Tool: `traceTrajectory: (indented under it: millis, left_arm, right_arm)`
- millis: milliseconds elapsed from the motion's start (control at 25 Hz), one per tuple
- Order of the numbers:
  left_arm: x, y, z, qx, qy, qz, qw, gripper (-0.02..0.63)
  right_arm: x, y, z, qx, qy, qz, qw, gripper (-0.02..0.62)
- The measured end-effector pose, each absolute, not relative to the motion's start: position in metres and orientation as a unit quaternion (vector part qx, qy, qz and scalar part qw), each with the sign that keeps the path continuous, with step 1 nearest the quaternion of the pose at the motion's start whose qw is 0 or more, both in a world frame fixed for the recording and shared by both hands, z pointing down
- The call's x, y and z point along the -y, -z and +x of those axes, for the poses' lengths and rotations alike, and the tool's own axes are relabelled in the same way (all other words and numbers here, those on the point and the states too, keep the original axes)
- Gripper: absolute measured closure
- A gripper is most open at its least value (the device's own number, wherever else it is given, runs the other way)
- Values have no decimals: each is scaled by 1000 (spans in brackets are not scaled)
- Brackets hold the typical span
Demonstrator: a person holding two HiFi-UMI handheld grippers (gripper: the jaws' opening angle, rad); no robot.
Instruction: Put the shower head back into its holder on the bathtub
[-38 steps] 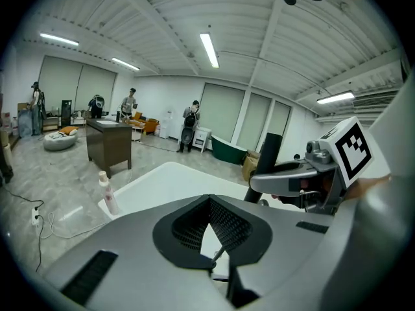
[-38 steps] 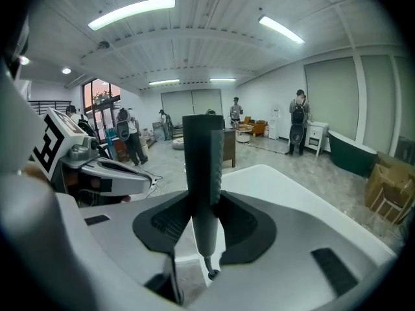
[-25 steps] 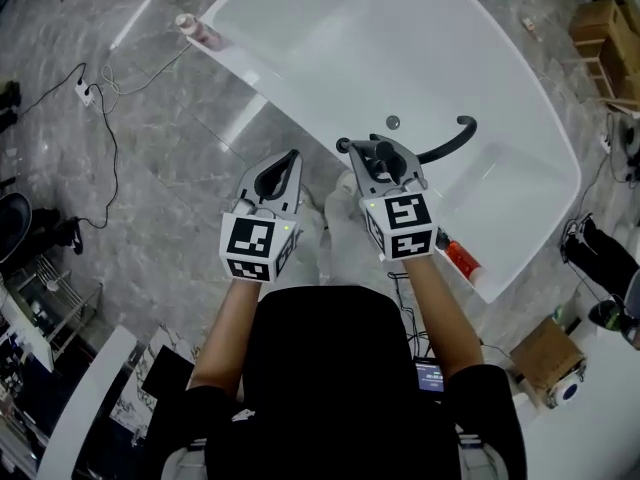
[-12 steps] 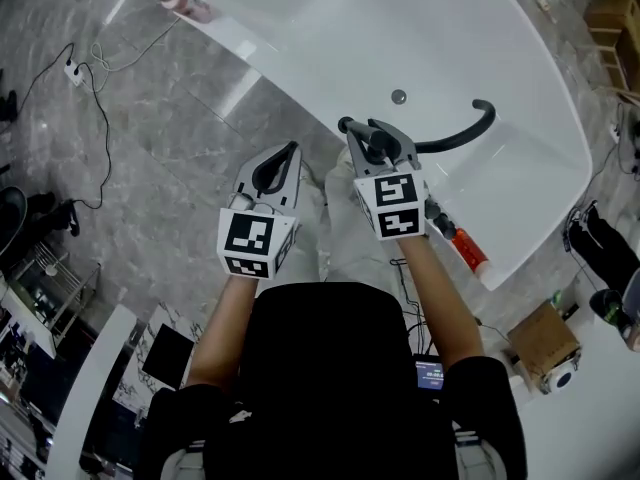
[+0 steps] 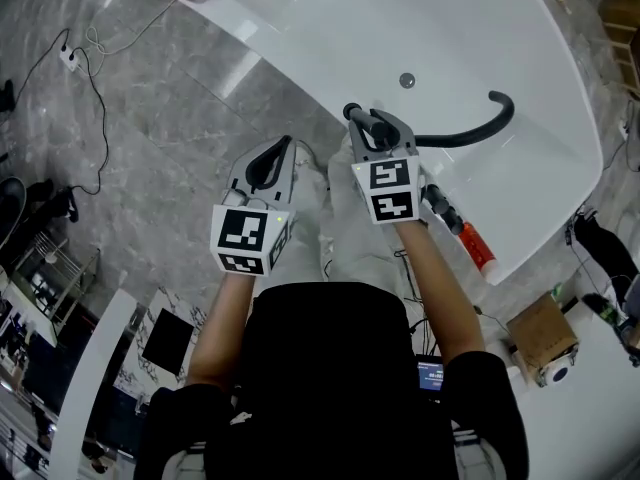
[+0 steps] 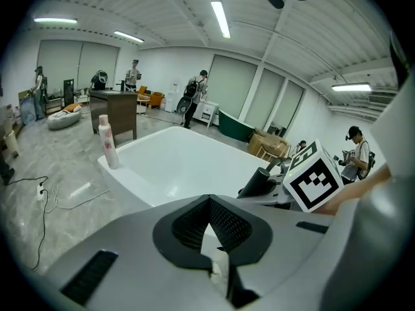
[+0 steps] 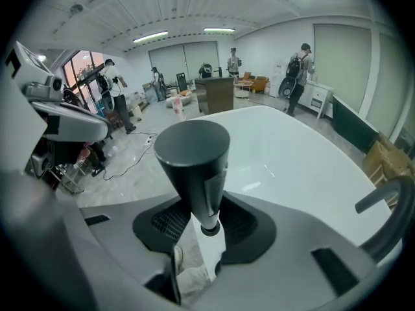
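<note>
Gripping shower head [image 7: 193, 164], right gripper [image 5: 368, 128] at bathtub [image 5: 330, 28] rim; left gripper [image 5: 280, 150] closed

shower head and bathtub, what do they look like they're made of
Shower head: dark grey and matte, with only a soft sheen on its cone. Probably moulded plastic, though coated metal can't be ruled out.
Bathtub: glossy white, with sharp streaks of reflected light on its smooth wall. It looks like acrylic or enamel; the pictures don't settle which.
</note>
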State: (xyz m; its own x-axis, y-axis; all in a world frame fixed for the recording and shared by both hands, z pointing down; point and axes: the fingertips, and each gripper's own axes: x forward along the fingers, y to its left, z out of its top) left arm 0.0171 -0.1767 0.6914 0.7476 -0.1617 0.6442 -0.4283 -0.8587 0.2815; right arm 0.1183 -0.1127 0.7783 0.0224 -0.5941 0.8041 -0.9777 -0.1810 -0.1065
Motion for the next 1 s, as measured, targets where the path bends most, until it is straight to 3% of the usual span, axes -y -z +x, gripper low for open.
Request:
traceTrajectory:
  millis: [560, 1000]
  left_arm:
    - [170, -713, 10, 158, -327, 905, 219, 592]
    - [170, -707, 14, 151, -326, 908, 217, 592]
  right_arm:
    - [109, -815, 111, 578, -380, 666, 278, 459]
    - [112, -801, 110, 564, -382, 690, 247, 459]
